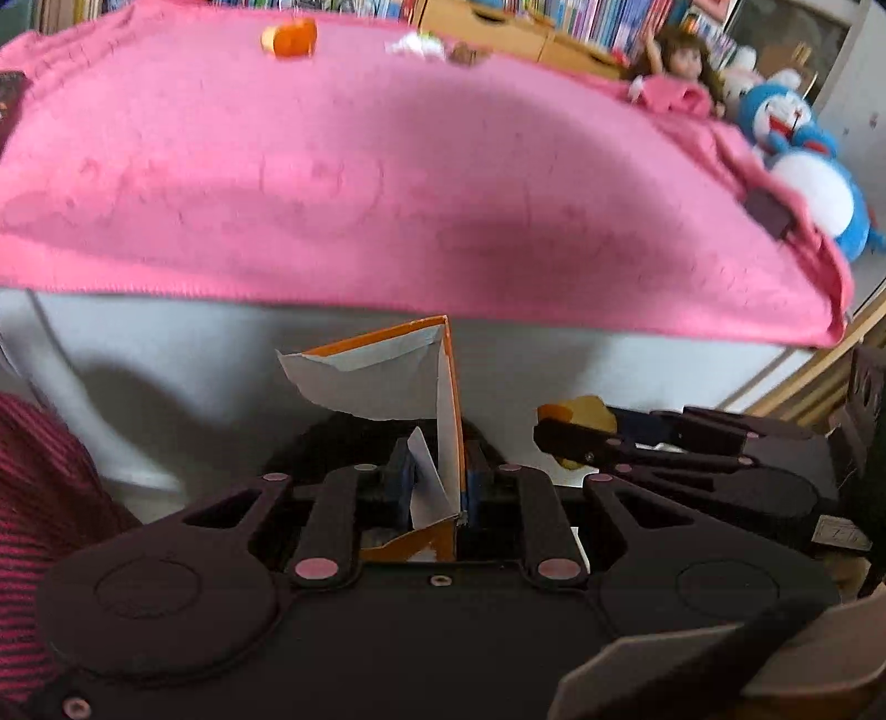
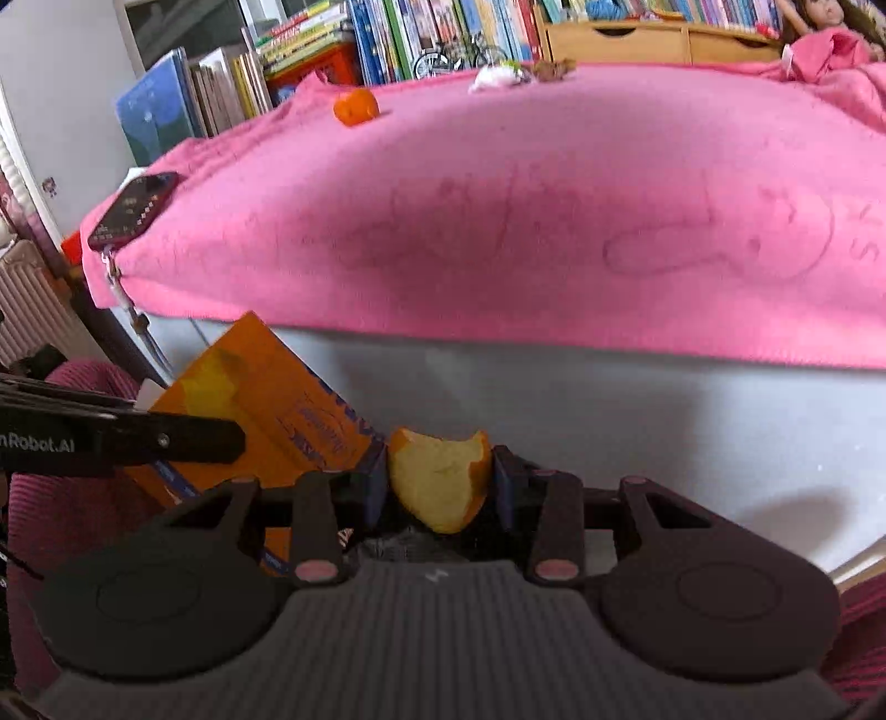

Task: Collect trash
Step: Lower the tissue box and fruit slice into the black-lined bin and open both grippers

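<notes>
two hand-held grippers hang side by side below the edge of a tabletop draped in a pink blanket (image 1: pixel 387 166). the left gripper (image 1: pixel 437 487) has its fingers pressed nearly together, pinching a torn orange and white carton (image 1: pixel 443 399) that stands upright between them, its ripped flap leaning left. the right gripper (image 2: pixel 437 487) has its fingers partly spread and pinching a piece of orange peel (image 2: pixel 437 476), pale side facing the camera. from the right wrist the carton shows just to the left, its orange printed face tilted. up on the blanket at the far side lie an orange fruit (image 2: pixel 357 106), a crumpled white wrapper (image 2: pixel 495 77) and some brown scraps (image 2: pixel 554 67) beside it. a dark phone (image 2: pixel 133 210) rests on the blanket's left edge. a blue plush toy (image 1: pixel 803 138) and a doll (image 1: pixel 681 61) sit at the right, with books (image 2: pixel 432 33) behind.
</notes>
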A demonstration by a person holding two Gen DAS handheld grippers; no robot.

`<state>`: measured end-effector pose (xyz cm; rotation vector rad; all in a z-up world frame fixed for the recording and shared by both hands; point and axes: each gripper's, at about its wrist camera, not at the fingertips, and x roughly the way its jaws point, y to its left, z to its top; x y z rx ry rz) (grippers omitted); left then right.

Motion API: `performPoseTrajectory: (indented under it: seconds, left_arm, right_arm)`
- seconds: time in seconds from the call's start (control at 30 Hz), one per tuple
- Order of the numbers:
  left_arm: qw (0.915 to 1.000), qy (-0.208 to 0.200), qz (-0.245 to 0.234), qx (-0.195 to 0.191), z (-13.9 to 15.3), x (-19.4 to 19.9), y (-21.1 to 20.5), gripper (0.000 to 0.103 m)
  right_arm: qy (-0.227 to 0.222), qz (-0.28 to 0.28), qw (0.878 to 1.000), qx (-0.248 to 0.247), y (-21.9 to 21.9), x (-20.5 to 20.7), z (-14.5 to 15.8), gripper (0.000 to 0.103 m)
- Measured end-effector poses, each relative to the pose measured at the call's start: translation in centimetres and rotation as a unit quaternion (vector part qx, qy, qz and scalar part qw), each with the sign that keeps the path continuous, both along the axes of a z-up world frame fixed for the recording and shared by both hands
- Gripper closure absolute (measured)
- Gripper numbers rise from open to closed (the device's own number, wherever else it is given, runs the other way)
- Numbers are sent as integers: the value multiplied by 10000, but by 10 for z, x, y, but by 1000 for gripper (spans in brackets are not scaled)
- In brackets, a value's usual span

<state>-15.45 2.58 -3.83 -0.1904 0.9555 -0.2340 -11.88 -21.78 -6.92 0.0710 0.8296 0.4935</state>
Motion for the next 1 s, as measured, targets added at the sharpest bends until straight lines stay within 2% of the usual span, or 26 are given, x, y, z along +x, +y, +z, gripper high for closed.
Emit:
performPoseTrajectory:
  seconds: [0.2,0.37,0.4,0.47,0.57,0.87,1.0]
  left_arm:
    - [9987,498,-7,113,-37,12,-5,86]
    - [9980,591,-50,199,-51,16,-7,84]
    - [9980,605,-47,203,-52,17,-6,84]
    - [9978,624,-26,224,-55,18,-5,80]
    - [9976,634,-12,288,-56,22,-10,72]
    - [9972,652,75,363,-54,27,-12,52]
    - [9975,601,131,359,-49,26,-10,50]
  right_arm:
    - [400,-203,9990,75,-1,9,-28,57]
    - [463,-186,9987,-41,2,8,-34,54]
    - [466,-189,9987,-57,2,8,-34,51]
    - [488,-218,9985,-68,1,9,-35,47]
    - [510,-248,9984,-11,2,10,-34,36]
    - [450,-245,9987,21,3,13,-29,30]
    - [374,-237,9990,49,3,13,-23,29]
